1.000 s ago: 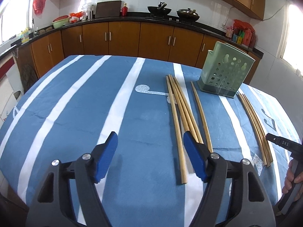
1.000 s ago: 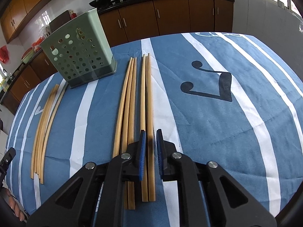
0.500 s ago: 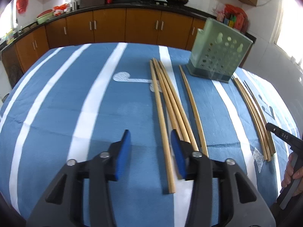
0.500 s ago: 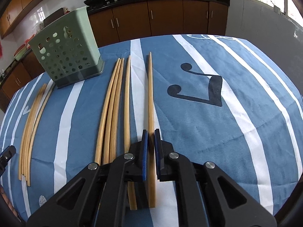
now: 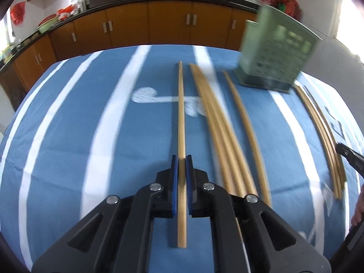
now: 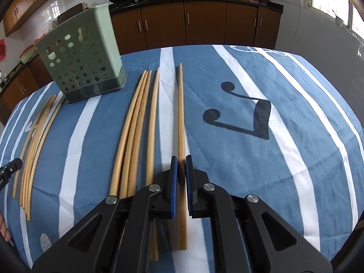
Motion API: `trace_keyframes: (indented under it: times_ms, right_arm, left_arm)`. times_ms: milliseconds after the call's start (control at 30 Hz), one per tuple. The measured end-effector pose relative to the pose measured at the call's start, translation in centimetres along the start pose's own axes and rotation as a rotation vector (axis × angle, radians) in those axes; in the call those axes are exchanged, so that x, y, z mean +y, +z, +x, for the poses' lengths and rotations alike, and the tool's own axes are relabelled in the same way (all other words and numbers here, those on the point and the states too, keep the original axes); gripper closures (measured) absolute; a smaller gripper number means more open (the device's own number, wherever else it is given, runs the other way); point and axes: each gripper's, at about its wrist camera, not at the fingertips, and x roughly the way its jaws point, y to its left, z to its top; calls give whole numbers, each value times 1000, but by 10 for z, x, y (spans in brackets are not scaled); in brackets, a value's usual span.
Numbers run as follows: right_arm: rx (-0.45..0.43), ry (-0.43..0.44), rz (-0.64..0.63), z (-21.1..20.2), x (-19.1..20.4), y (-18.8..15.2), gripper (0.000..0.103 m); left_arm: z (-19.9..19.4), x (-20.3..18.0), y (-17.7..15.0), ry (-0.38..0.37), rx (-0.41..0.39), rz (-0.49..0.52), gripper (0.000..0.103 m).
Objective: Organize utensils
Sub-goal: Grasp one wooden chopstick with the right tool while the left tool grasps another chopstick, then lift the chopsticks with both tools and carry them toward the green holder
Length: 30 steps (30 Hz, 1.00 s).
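Bamboo chopsticks lie lengthwise on a blue, white-striped tablecloth [image 5: 91,136]. My left gripper [image 5: 181,159] is shut on the near part of the leftmost chopstick [image 5: 180,113], which points away from me. My right gripper [image 6: 180,159] is shut on the rightmost chopstick [image 6: 180,113] in the same way. A green perforated utensil holder [image 5: 275,61] [image 6: 82,61] stands upright at the far side, between the two groups of sticks. In the left wrist view the scene is blurred by motion.
Loose chopsticks lie beside the held ones: a bundle [image 5: 216,122] and a single stick [image 5: 245,125] to the right, another bundle [image 6: 134,125] and single stick [image 6: 152,125] to the left. A hand [image 5: 358,209] shows at the right edge. Brown kitchen cabinets [image 6: 204,27] line the back.
My left gripper went from wide open to shut on the leftmost chopstick, moving over it. My right gripper closed on the rightmost chopstick, which now lies apart from its neighbour.
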Motion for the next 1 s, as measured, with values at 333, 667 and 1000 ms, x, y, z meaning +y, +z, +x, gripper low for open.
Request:
trace_keyframes:
  times_ms: [333,667,1000]
  right_arm:
    - [-35,-29,39,11,-22,14,95]
    - [-32,-15,23,1,-20,0,95]
    - [-46,-5,4,-12,-18,-6,95]
  left_arm:
    - [7,27,10,4,-35,-27,93]
    - [0,29,0,-15,-36,-30,90]
    - [-9,31,-6,-18,-22,-29,95]
